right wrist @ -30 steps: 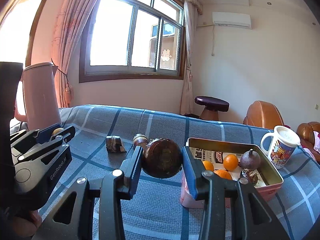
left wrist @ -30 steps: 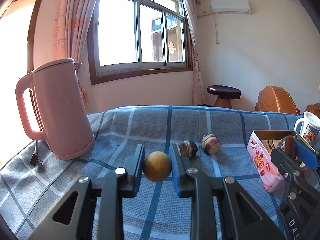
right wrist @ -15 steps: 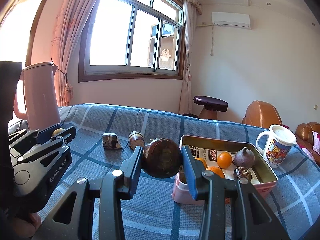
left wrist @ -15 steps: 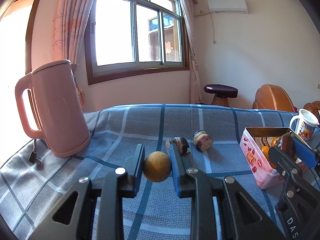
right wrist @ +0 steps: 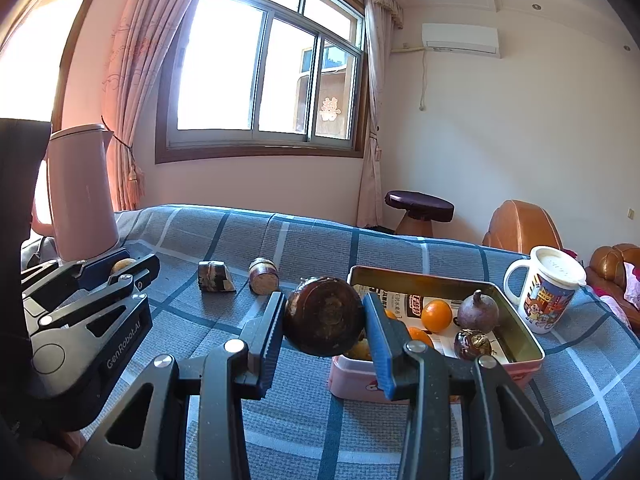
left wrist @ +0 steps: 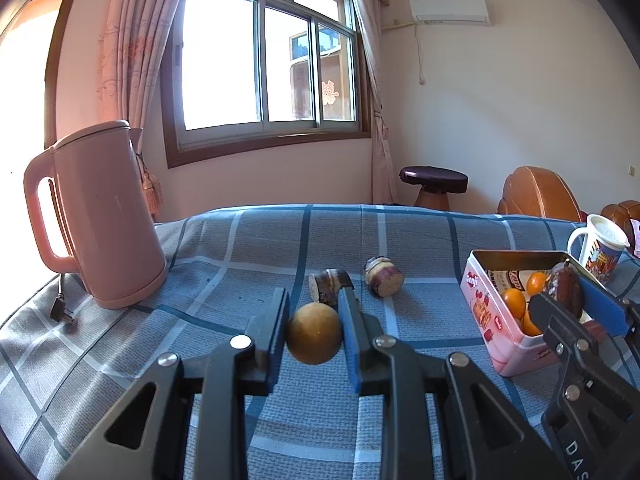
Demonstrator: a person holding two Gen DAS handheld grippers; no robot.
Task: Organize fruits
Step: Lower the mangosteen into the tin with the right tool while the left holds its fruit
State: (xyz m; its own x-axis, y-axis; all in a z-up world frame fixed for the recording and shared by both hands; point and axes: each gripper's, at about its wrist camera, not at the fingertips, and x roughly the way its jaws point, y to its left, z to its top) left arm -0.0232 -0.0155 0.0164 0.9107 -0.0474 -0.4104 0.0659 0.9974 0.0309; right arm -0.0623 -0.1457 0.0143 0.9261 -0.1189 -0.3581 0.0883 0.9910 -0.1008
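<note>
Tin (left wrist: 486,312) is drawn nearer than before; brown fruit (left wrist: 314,334) and dark fruit (right wrist: 324,316) are clamped tight, ready for dropping in.

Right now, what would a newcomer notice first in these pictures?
Each gripper holds a fruit: the left gripper a tan round fruit, the right gripper a dark brown fruit near the pink tin of oranges. A pink kettle stands far left.
</note>
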